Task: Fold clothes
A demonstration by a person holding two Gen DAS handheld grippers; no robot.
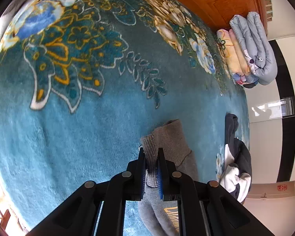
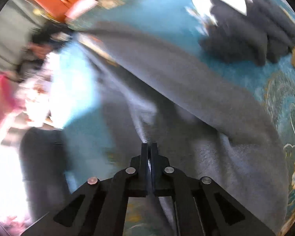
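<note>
Teal blanket [image 1: 88,137], sweater [image 1: 167,137] (grey) in left tool [image 1: 151,153]

Left wrist camera sits just behind its own fingers, looking steeply down and close over the teal floral blanket [image 1: 72,129], out to a stack of folded quilts [image 1: 251,49] at the far edge. Right wrist camera, blurred, also looks down at close range. Both catch the grey sweater [image 1: 173,137] [image 2: 186,82] and the dark-and-white clothes pile [image 1: 236,167] [image 2: 245,23].

Right wrist view motion-blurred, grey garment [image 2: 186,90] smeared, dark clothes pile [image 2: 251,39] indistinct, left side washed out
</note>
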